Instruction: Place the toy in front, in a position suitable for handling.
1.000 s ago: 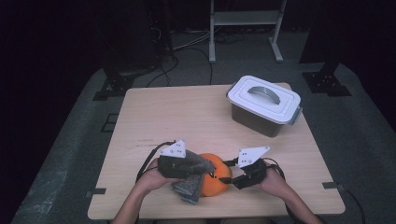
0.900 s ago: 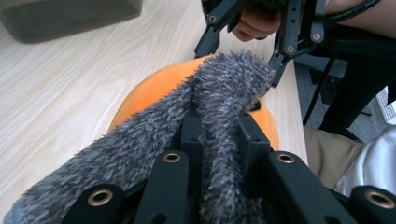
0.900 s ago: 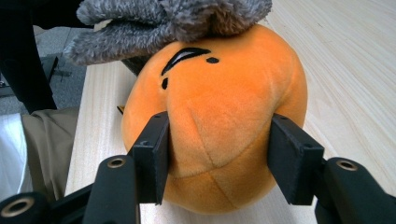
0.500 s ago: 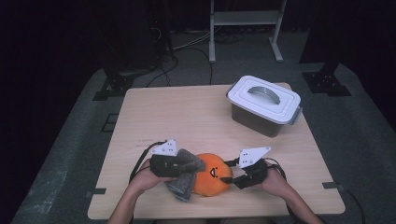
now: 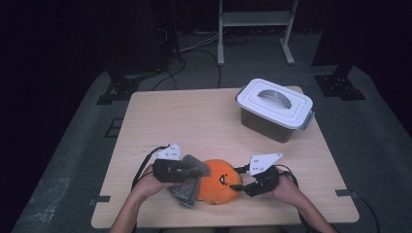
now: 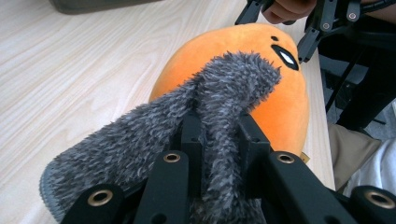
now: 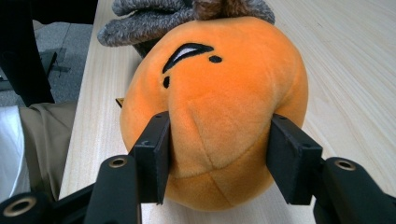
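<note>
The orange plush lies lengthwise between the hands, face up; the right claw clamps its end, while the left claw is clenched on the grey fuzzy cloth.

My jaws are black. Between the right pair sits an orange plush with a small black-and-white stitched face. The left pair pinches a fuzzy grey cloth. The worktop is pale wood with fine grain. The bin is dark grey, with a white lid and a grey handle.
</note>
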`<state>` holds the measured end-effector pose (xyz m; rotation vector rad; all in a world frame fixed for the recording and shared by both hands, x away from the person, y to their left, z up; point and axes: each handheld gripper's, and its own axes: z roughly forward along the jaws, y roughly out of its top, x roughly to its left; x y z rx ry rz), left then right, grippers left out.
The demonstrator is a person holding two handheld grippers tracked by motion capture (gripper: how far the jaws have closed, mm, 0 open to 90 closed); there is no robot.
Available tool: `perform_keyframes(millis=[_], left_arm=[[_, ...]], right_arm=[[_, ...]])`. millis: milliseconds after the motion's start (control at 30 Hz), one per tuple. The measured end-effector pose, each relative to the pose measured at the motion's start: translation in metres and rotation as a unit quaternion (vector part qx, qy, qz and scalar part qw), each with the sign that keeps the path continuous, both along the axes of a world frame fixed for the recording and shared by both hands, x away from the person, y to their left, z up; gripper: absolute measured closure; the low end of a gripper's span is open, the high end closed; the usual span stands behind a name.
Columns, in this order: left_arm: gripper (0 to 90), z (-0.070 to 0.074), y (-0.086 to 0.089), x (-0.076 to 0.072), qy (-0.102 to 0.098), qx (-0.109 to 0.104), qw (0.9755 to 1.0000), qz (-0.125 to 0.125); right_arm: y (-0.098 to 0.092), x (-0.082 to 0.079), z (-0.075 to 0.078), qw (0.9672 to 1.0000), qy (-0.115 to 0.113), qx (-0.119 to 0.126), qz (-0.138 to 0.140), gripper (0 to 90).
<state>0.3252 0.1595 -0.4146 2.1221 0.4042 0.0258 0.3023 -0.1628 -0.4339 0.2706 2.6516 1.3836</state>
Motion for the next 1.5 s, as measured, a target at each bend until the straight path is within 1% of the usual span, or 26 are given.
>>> perform_keyframes(millis=[133,300,400,533,567,667,700,733,867,967,1033,1067,1133,1167,1200,1233,1267,1300,1333,1433,1500], left_arm=[[76.4,0.004,-0.002,0.001,-0.004,0.001,1.0,-0.002],[76.4,0.008,-0.006,0.003,-0.008,-0.004,1.0,-0.004],[76.4,0.013,-0.014,0.005,-0.013,-0.003,0.9998,-0.011],[76.4,0.016,-0.02,0.005,-0.016,-0.002,0.9997,-0.017],[76.4,0.019,-0.026,0.006,-0.02,-0.001,0.9996,-0.023],[76.4,0.022,-0.033,0.007,-0.025,-0.001,0.9992,-0.031],[76.4,0.022,-0.033,0.007,-0.025,-0.001,0.9992,-0.031],[76.4,0.025,-0.038,0.007,-0.027,0.001,0.9989,-0.037],[76.4,0.025,-0.043,0.006,-0.029,0.006,0.9987,-0.042],[76.4,0.02,-0.043,0.005,-0.022,0.008,0.9989,-0.041],[76.4,0.018,-0.041,0.004,-0.021,0.01,0.9989,-0.04],[76.4,0.018,-0.041,0.004,-0.021,0.01,0.9989,-0.04],[76.4,0.016,-0.04,0.003,-0.019,0.007,0.9991,-0.038],[76.4,0.014,-0.038,0.001,-0.018,0.007,0.9991,-0.038],[76.4,0.014,-0.038,0.001,-0.018,0.007,0.9991,-0.038],[76.4,0.014,-0.037,0.0,-0.015,0.004,0.9992,-0.038],[76.4,0.013,-0.035,-0.001,-0.014,0.002,0.9991,-0.039],[76.5,0.011,-0.035,-0.003,-0.012,-0.003,0.9991,-0.041],[76.5,0.01,-0.035,-0.003,-0.011,-0.007,0.9991,-0.042],[76.4,0.009,-0.037,-0.004,-0.01,-0.007,0.999,-0.044],[76.4,0.01,-0.04,-0.004,-0.011,-0.006,0.9987,-0.049]], right_arm=[[0.0,0.0,0.0,1.0,-0.001,-0.002,0.001,44.3],[0.001,0.0,0.0,1.0,-0.006,-0.004,0.005,44.3],[0.001,-0.001,0.001,0.9999,-0.008,-0.005,0.005,44.4],[0.002,-0.001,0.001,0.9999,-0.009,-0.006,0.007,44.4],[0.002,-0.001,0.001,0.9999,-0.01,-0.006,0.008,44.4],[0.002,-0.002,0.001,0.9999,-0.011,-0.007,0.008,44.4],[0.002,-0.002,0.001,0.9999,-0.011,-0.007,0.008,44.4],[0.002,-0.002,0.001,0.9999,-0.011,-0.007,0.008,44.3],[0.002,-0.002,0.001,0.9999,-0.013,-0.008,0.009,44.3],[0.002,-0.002,0.001,0.9999,-0.011,-0.007,0.007,43.2],[0.002,-0.001,0.002,1.0,-0.003,-0.003,0.001,38.6],[0.002,-0.001,0.002,1.0,-0.003,-0.003,0.001,38.6],[0.002,0.0,0.003,1.0,0.005,0.0,-0.006,32.2],[0.002,0.001,0.007,0.9998,0.013,0.004,-0.011,28.5],[0.001,0.001,0.009,0.9998,0.017,0.006,-0.012,27.8],[0.001,0.001,0.01,0.9995,0.024,0.013,-0.014,27.4],[0.001,0.001,0.01,0.9995,0.024,0.013,-0.014,27.4],[0.003,0.001,0.009,0.999,0.036,0.023,-0.013,26.3],[0.004,0.002,0.009,0.999,0.037,0.022,-0.013,25.4],[0.009,0.003,0.006,0.999,0.038,0.017,-0.015,24.7],[0.012,0.003,0.003,0.9989,0.042,0.015,-0.016,31.7]])
